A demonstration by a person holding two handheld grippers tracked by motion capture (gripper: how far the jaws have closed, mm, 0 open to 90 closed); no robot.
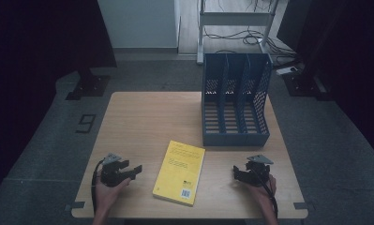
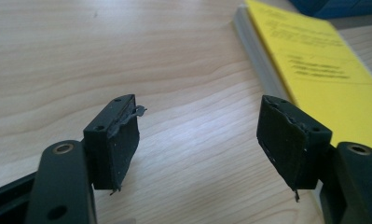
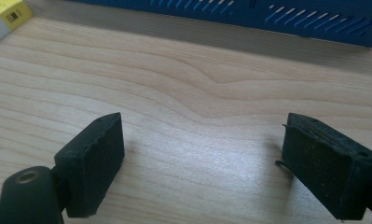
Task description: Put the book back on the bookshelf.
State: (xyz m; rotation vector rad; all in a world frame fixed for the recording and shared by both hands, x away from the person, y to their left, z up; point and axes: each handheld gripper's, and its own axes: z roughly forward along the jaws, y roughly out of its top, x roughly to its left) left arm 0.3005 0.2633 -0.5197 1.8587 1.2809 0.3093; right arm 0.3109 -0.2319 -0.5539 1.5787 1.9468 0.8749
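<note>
wooden table (image 1: 142, 117), yellow book (image 1: 180, 172) flat between left gripper (image 1: 130, 170) and right gripper (image 1: 237, 172), both spread apart, empty

Black grippers (image 1: 128, 171), trailing black cables

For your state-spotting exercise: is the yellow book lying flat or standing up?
Flat: the yellow book lies closed, cover up, on the table.
</note>
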